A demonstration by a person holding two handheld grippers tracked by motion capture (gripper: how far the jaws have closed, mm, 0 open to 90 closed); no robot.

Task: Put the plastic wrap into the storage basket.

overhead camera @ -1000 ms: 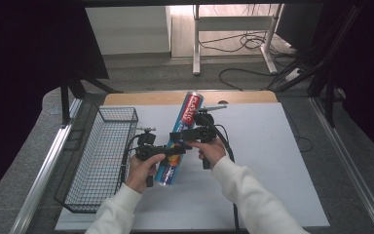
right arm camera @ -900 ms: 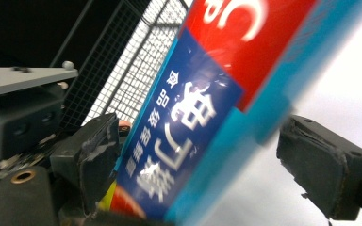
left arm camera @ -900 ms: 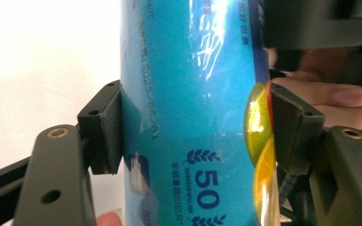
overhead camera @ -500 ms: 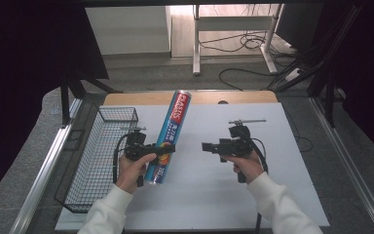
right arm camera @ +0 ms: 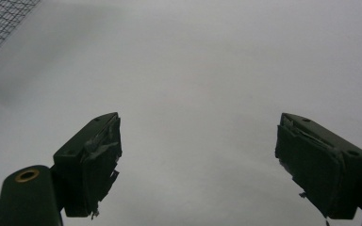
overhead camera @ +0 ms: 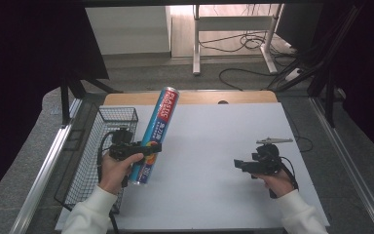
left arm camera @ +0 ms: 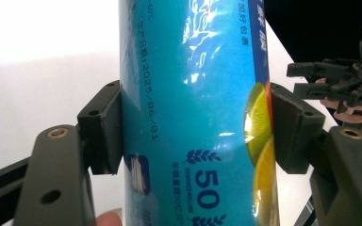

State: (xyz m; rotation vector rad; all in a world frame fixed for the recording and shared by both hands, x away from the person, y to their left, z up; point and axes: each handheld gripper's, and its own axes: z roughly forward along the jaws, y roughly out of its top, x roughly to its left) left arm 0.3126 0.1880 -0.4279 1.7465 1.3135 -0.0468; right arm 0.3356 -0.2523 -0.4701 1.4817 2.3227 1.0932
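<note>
The blue tube (overhead camera: 154,135) of plastic wrap hangs tilted above the white table (overhead camera: 209,146), its upper end leaning away from me and its lower end near my left hand (overhead camera: 114,168), just beside the wire basket (overhead camera: 95,161). My left gripper (overhead camera: 148,147) pinches it across the lower part of the body; in the left gripper view both pads (left arm camera: 104,127) press flat on opposite sides of the tube (left arm camera: 193,113). This low grip leaves most of the length free, which I judge suits swinging it over the basket rim.

My right gripper (overhead camera: 237,164) sits well apart, over bare table, with nothing between its jaws; these stand spread but have just been closing slightly.

Changes against the earlier frames: both grippers were at the tube over the table's middle. The right one has since let go and withdrawn to the right. The left one now carries the tube alone, closer to the basket.
</note>
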